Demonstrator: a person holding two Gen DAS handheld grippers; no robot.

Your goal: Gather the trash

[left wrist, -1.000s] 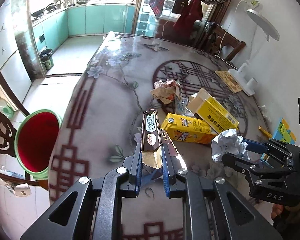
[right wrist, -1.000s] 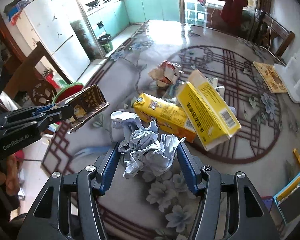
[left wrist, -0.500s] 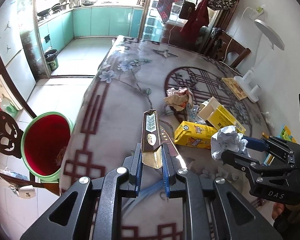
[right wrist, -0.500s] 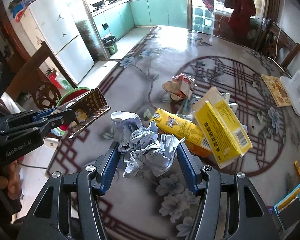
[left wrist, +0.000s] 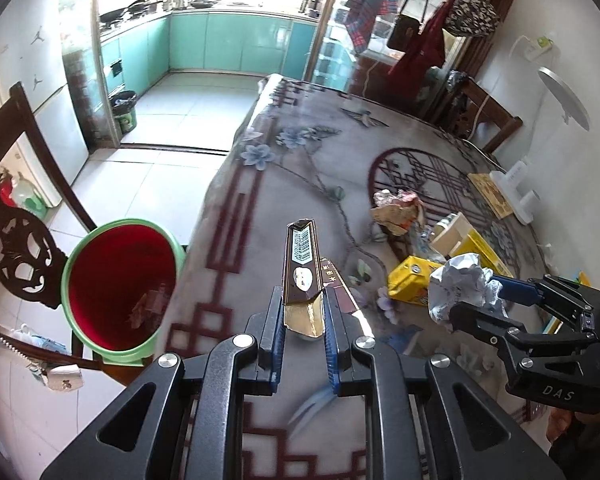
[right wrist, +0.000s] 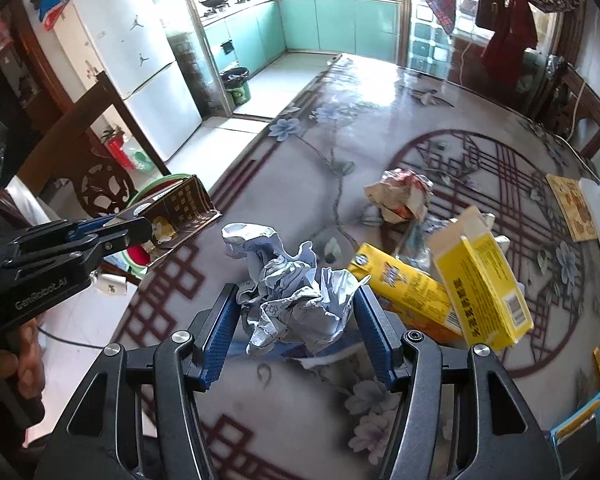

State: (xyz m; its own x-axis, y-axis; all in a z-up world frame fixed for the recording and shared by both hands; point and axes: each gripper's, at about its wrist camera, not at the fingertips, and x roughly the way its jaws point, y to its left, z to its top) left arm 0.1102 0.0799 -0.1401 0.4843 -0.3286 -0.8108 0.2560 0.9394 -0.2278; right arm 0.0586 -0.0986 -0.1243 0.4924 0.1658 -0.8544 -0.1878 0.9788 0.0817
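Both grippers have backed toward the worktop [left wrist: 236,184] edge since 1 s ago; the bin [left wrist: 120,292] now sits nearer the left gripper [left wrist: 302,320].

Step in hand: carry phase, trash lifted, not yet dropped.

- Left gripper: pinching a brown carton [left wrist: 302,268] at its near end. Long axis runs fwd along the fingers, far end pointing away, approx. level.
- Right gripper [right wrist: 296,320]: clamped on crumpled paper [right wrist: 292,288], held above the worktop.

Next move, est.: swing left over the bin opening, then release. Yellow boxes [right wrist: 480,280] and a wrapper [right wrist: 400,196] are still on the worktop.
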